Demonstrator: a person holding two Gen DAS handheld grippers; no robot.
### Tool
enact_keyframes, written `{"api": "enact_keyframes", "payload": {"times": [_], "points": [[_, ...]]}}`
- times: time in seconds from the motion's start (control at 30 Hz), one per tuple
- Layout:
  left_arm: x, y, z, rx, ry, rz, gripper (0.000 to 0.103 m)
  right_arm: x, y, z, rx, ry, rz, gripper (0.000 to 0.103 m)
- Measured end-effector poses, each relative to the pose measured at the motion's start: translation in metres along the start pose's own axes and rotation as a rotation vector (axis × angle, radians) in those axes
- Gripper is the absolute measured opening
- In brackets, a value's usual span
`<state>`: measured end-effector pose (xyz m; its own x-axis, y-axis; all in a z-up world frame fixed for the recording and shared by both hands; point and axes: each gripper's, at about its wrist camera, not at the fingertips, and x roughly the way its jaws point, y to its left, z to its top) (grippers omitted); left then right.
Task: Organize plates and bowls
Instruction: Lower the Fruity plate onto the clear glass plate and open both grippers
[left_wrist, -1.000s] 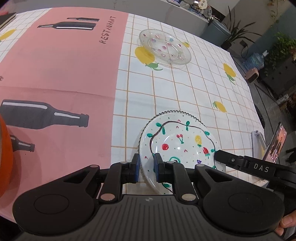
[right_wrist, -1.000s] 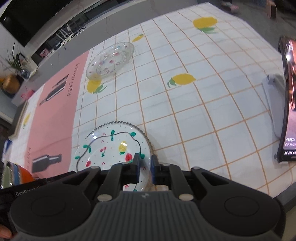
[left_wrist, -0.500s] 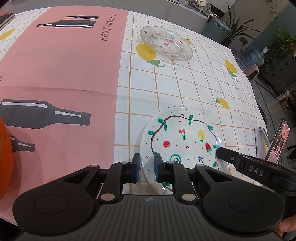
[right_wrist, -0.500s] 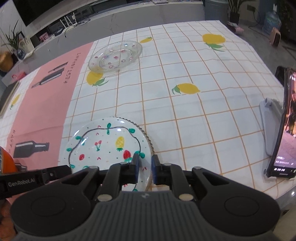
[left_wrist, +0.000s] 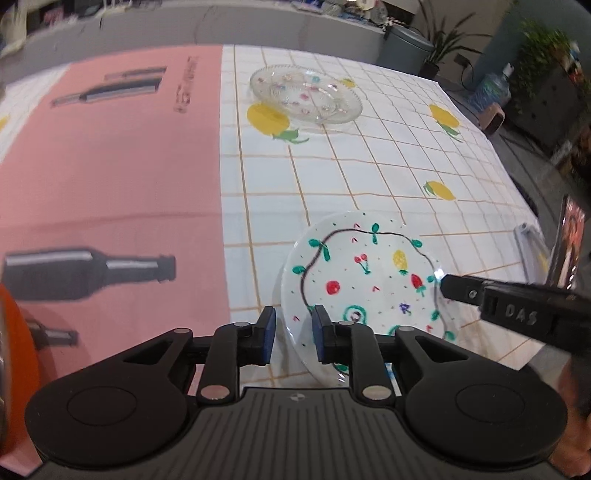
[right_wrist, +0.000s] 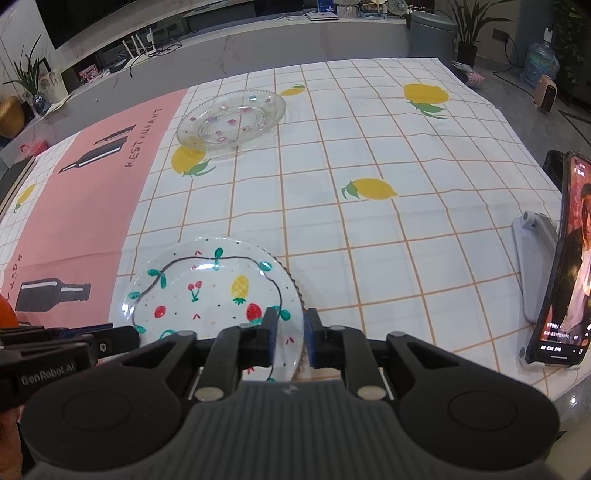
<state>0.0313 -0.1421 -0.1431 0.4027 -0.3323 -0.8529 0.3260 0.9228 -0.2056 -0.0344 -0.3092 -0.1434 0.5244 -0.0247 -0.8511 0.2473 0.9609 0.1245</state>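
My left gripper (left_wrist: 290, 334) is opening; its blue pads straddle the near-left rim of the painted plate (left_wrist: 364, 280) with a gap showing, so it no longer pinches. That plate sits on a ridged glass plate just visible beneath it, on the tablecloth (left_wrist: 369, 177), and the flowered glass dish (left_wrist: 304, 94) lies well beyond the painted plate.

From the right wrist, my right gripper (right_wrist: 289, 334) is opening too, pads either side of the painted plate's right rim, the ridged edge (right_wrist: 295, 291) peeking out past it. The phone (right_wrist: 567, 258) stands well right of the painted plate.

I judge this a release: I should spread both sets of fingers fully, then draw back level, so no pad drags the rim off centre.
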Motion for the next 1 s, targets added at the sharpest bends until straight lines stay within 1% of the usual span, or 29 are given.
{"api": "enact_keyframes", "payload": {"times": [0.07, 0.1, 0.2, 0.23, 0.3, 0.37, 0.47, 0.5, 0.53, 0.6, 0.63, 0.67, 0.8, 1.0], "points": [[-0.004, 0.000, 0.000, 0.014, -0.019, 0.024, 0.027, -0.002, -0.003, 0.000, 0.014, -0.006, 0.005, 0.032], [-0.006, 0.003, 0.000, 0.005, -0.026, 0.021, 0.029, -0.002, -0.004, 0.000, 0.021, -0.004, 0.006, 0.034], [-0.006, 0.014, 0.002, -0.043, -0.025, 0.001, 0.031, 0.000, -0.011, -0.001, 0.054, 0.014, 0.015, 0.036], [-0.005, 0.019, 0.002, -0.069, -0.016, -0.005, 0.034, 0.001, -0.014, -0.001, 0.068, 0.024, 0.021, 0.038], [-0.001, 0.027, 0.001, -0.115, 0.000, -0.046, 0.037, 0.005, -0.018, -0.003, 0.100, 0.045, 0.038, 0.040], [0.001, 0.031, -0.001, -0.149, 0.015, -0.078, 0.037, 0.008, -0.020, -0.006, 0.125, 0.062, 0.056, 0.041], [0.005, 0.031, -0.002, -0.165, 0.024, -0.107, 0.037, 0.012, -0.022, -0.010, 0.158, 0.084, 0.086, 0.040], [0.006, 0.030, -0.003, -0.167, 0.025, -0.116, 0.035, 0.013, -0.022, -0.011, 0.167, 0.090, 0.093, 0.040], [0.006, 0.029, -0.003, -0.172, 0.023, -0.126, 0.030, 0.013, -0.022, -0.011, 0.173, 0.085, 0.098, 0.040], [0.007, 0.028, -0.003, -0.178, 0.023, -0.143, 0.024, 0.014, -0.022, -0.012, 0.178, 0.086, 0.101, 0.038], [0.008, 0.028, -0.002, -0.180, 0.023, -0.149, 0.019, 0.015, -0.022, -0.012, 0.182, 0.088, 0.109, 0.033], [0.008, 0.026, -0.002, -0.178, 0.022, -0.150, 0.019, 0.015, -0.022, -0.012, 0.192, 0.091, 0.122, 0.028], [0.007, 0.024, 0.000, -0.174, 0.016, -0.125, 0.018, 0.017, -0.018, -0.008, 0.197, 0.099, 0.116, 0.028], [0.004, 0.038, 0.007, -0.197, 0.006, -0.068, 0.018, 0.024, -0.006, -0.003, 0.196, 0.119, 0.155, 0.025]]}}
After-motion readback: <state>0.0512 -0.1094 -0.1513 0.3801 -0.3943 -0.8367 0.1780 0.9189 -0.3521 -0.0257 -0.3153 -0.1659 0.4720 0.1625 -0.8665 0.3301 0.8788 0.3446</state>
